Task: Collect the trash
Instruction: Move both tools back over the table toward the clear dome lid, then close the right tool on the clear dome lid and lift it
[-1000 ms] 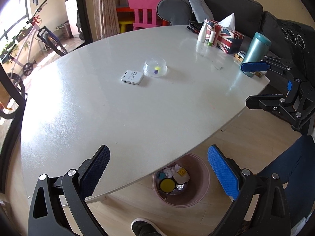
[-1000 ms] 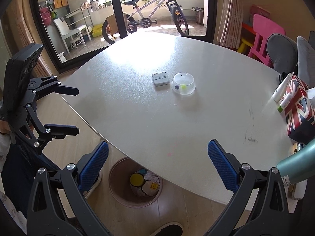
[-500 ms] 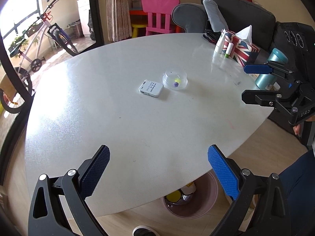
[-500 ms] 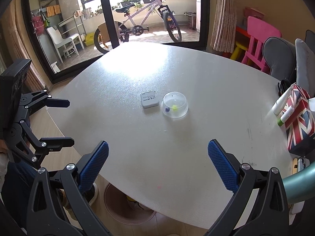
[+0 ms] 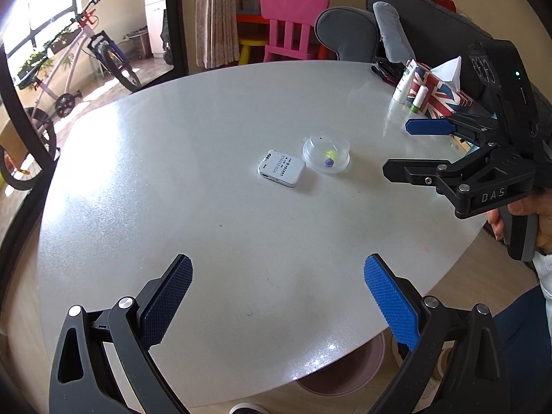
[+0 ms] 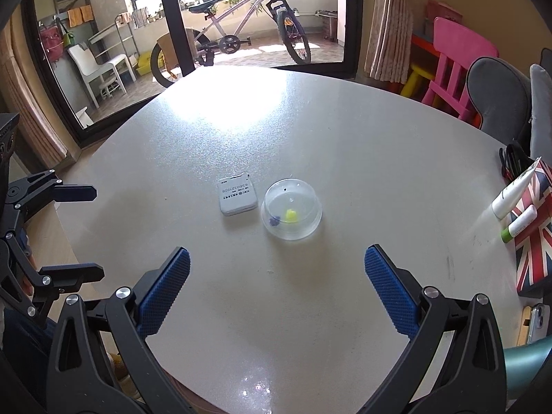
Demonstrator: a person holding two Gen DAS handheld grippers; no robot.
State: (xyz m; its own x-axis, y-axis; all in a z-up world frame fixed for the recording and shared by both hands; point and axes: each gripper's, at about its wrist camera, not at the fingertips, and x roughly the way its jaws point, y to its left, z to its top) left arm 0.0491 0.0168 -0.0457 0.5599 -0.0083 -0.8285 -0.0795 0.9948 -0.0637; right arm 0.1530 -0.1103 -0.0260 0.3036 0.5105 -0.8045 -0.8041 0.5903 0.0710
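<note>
A clear plastic dome lid (image 5: pixel 326 155) (image 6: pixel 292 208) with small yellow and purple bits under it lies mid-table, next to a small white flat pack (image 5: pixel 281 172) (image 6: pixel 237 198). A pink trash bin (image 5: pixel 345 369) shows partly under the table's near edge. My left gripper (image 5: pixel 276 296) is open and empty above the table's near part; it also shows in the right wrist view (image 6: pixel 74 231). My right gripper (image 6: pixel 276 293) is open and empty, and shows at the right in the left wrist view (image 5: pixel 396 148).
A Union Jack tissue box (image 5: pixel 438 96) (image 6: pixel 531 227) with white tubes (image 6: pixel 510 191) stands at the table's right side. A teal bottle (image 6: pixel 524 362) and a phone (image 6: pixel 538 317) sit near it. A pink chair (image 5: pixel 289 24), a grey sofa and a bicycle (image 6: pixel 238 34) stand beyond.
Both grippers have moved up and forward over the table. The bin has slid mostly out of sight under the table edge. Both stay open.
</note>
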